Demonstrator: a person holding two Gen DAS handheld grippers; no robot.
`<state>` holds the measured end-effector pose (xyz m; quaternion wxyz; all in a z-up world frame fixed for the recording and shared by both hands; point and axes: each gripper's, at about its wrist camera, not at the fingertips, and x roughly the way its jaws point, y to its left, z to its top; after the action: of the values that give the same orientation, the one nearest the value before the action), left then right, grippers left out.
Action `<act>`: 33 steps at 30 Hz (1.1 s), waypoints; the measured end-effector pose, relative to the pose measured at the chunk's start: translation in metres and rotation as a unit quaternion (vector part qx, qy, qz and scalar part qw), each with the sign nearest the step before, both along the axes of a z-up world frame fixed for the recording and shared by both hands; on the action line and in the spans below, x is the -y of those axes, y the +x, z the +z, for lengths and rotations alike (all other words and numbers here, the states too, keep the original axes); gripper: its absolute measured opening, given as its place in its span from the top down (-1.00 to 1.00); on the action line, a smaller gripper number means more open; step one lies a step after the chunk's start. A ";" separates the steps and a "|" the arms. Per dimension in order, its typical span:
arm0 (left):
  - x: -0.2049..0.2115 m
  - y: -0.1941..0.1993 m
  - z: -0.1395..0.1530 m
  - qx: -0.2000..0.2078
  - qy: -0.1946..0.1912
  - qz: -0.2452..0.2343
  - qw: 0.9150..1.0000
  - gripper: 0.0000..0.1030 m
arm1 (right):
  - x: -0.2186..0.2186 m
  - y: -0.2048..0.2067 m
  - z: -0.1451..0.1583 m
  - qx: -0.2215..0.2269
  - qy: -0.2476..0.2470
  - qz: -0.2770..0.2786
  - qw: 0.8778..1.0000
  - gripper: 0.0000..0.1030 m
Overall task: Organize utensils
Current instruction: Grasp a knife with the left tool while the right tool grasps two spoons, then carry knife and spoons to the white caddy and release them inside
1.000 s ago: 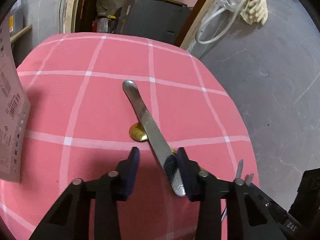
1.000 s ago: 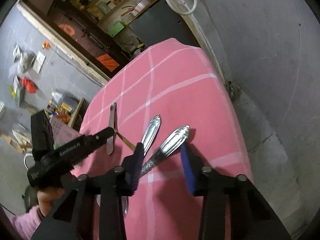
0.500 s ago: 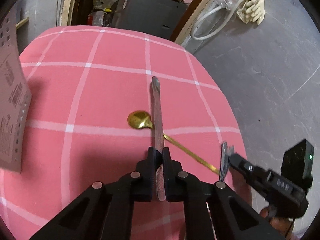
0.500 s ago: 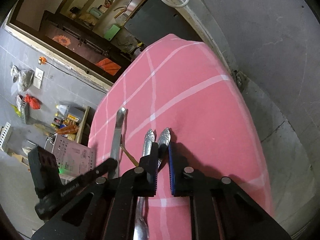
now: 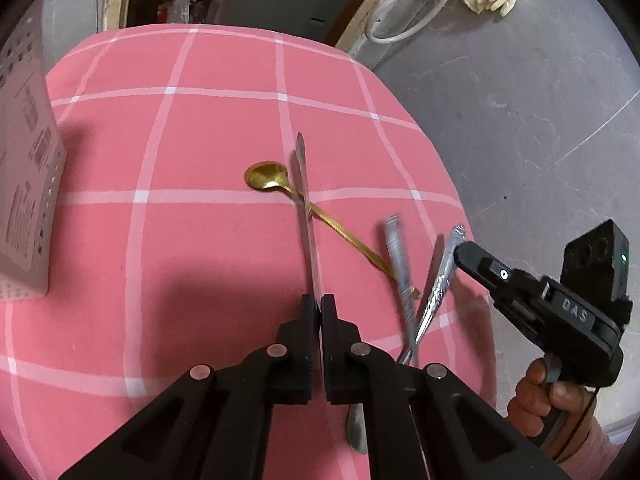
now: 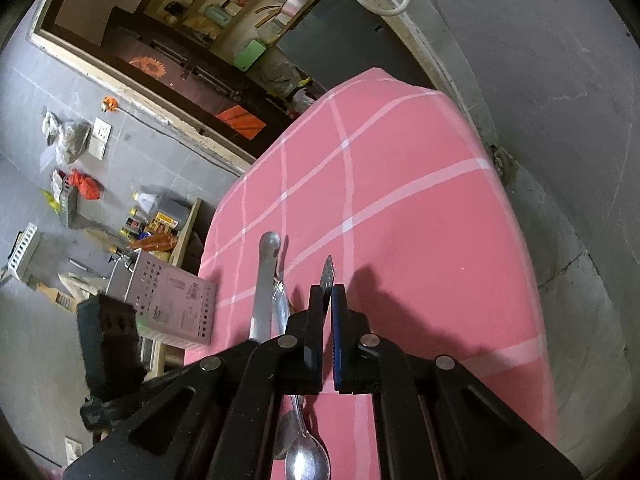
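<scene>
Two grips: left hand-held gripper (image 5: 320, 304) clamped on knife (image 5: 305, 216) jutting ahead; right hand-held gripper (image 6: 327, 300) clamped on spoon (image 6: 306, 454), bowl trailing below.

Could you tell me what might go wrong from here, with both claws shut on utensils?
The knife in the left claw crosses the gold spoon; moving it may drag that spoon. The right claw pinches one spoon thinly, so it could twist or slip. The other silver spoon lies close and may get knocked.
</scene>
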<state>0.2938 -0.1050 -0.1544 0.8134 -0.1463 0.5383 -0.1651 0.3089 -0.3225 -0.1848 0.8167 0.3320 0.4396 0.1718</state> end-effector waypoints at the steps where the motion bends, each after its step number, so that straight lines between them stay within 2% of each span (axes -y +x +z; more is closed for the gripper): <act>1: 0.001 0.004 0.000 -0.003 -0.001 -0.001 1.000 0.91 | 0.001 0.000 0.002 0.002 -0.001 0.002 1.000 0.93; 9: -0.004 0.034 -0.007 -0.016 -0.031 0.000 0.999 0.82 | 0.011 -0.009 0.012 0.014 -0.006 0.004 1.000 0.94; 13: -0.004 0.035 -0.007 -0.013 -0.049 0.007 0.999 0.92 | 0.014 -0.015 0.024 0.032 -0.016 0.005 0.999 0.95; 14: -0.004 0.032 -0.004 -0.005 -0.052 0.011 0.999 0.96 | 0.014 -0.017 0.030 0.042 -0.022 0.007 0.999 0.96; 17: -0.002 0.020 0.008 0.023 -0.029 0.013 0.999 0.96 | 0.011 -0.023 0.050 0.078 -0.046 0.016 0.996 0.97; 23: -0.006 -0.008 0.042 0.079 -0.017 0.024 0.996 0.96 | 0.003 -0.034 0.096 0.150 -0.101 0.034 0.983 0.98; 29: -0.018 -0.031 0.076 0.122 -0.015 0.040 0.992 0.96 | 0.007 -0.036 0.131 0.188 -0.107 0.030 0.976 0.98; 33: -0.030 -0.048 0.109 0.165 -0.019 0.055 0.985 0.96 | 0.000 -0.040 0.152 0.214 -0.112 0.030 0.970 0.98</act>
<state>0.2462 -0.0754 -0.0454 0.8959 -0.1622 0.3846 -0.1519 0.2688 -0.3223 -0.0325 0.9181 0.1807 0.2808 0.2135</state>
